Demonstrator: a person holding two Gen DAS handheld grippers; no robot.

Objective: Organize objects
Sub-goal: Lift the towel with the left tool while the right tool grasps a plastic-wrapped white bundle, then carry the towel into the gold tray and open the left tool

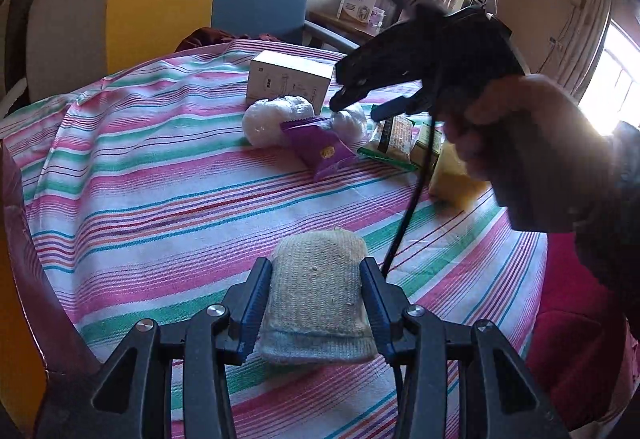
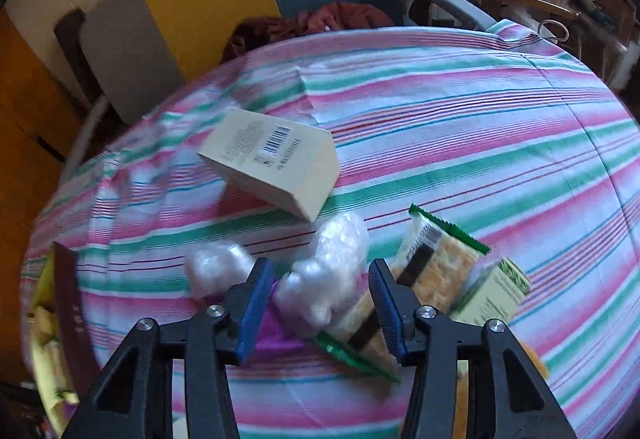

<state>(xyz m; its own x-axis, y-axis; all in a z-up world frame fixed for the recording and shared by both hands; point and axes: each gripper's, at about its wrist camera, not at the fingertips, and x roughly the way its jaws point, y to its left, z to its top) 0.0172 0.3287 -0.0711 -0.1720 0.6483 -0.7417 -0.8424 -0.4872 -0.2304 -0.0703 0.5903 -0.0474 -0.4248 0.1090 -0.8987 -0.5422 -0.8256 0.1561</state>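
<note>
My left gripper (image 1: 318, 271) is shut on a beige and pale blue knitted sponge (image 1: 318, 295), held just above the striped tablecloth (image 1: 160, 199). My right gripper (image 2: 322, 275) is open and hovers over a white plastic-wrapped bundle (image 2: 328, 271), a purple snack packet (image 2: 274, 331) and a green-edged cracker packet (image 2: 432, 271). In the left wrist view the right gripper (image 1: 360, 103) hangs above the same pile: white bundles (image 1: 276, 119), purple packet (image 1: 320, 147), cracker packet (image 1: 394, 137). A cream box (image 2: 276, 163) lies behind the pile.
A yellow sponge (image 1: 452, 175) lies under the right hand. A small green and cream box (image 2: 496, 295) sits right of the crackers. A dark red box (image 2: 72, 311) and small packets stand at the left table edge. A multicoloured chair (image 1: 168, 11) stands behind the table.
</note>
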